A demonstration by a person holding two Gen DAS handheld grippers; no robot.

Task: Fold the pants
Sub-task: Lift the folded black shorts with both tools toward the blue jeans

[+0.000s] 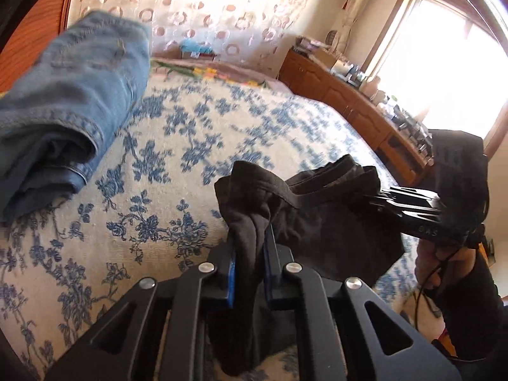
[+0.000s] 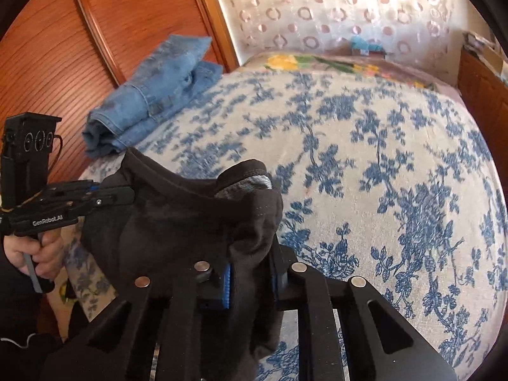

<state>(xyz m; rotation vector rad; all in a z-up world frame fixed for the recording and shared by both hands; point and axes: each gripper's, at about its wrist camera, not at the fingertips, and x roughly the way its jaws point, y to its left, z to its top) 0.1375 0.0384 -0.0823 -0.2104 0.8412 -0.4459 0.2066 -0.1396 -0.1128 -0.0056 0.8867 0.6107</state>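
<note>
Left gripper (image 1: 249, 263) is pinching the dark pants (image 1: 317, 216), right gripper (image 2: 250, 273) is clamping them too, above the bedspread (image 1: 190, 133); folded jeans (image 1: 73, 95) are lying at 10 o'clock.

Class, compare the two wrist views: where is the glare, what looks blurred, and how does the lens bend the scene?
Left wrist view: the window is blown out white, the jeans look smeared, and the room curves at the edges. Right wrist view: light is softer, glare sits on the curtain, the bedspread bulges like a dome, and the black pants show little detail.
</note>
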